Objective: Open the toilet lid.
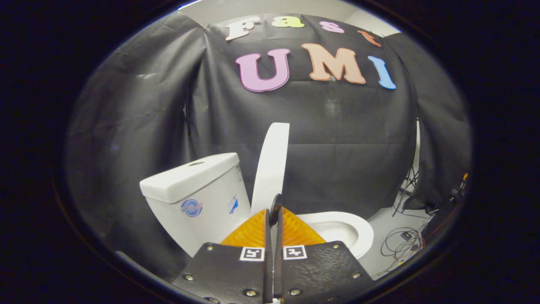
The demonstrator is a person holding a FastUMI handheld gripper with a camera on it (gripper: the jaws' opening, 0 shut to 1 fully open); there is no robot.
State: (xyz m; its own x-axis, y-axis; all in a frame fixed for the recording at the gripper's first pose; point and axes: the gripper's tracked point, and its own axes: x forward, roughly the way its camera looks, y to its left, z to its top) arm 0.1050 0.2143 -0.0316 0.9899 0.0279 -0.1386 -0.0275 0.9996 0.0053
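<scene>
The white toilet lid stands raised and nearly upright, seen edge-on between the tank and the open bowl. Its lower part runs down into my fingertips. My gripper is shut, with only a thin slit between the fingers, and the lid's near edge sits pinched in that slit. The seat and the bowl's rim show to the right of the fingers, partly hidden behind them.
The white tank has a flush button on top and stands left of the lid. Black cloth walls the booth behind the toilet. Loose cables and a small box lie on the pale floor to the right of the bowl.
</scene>
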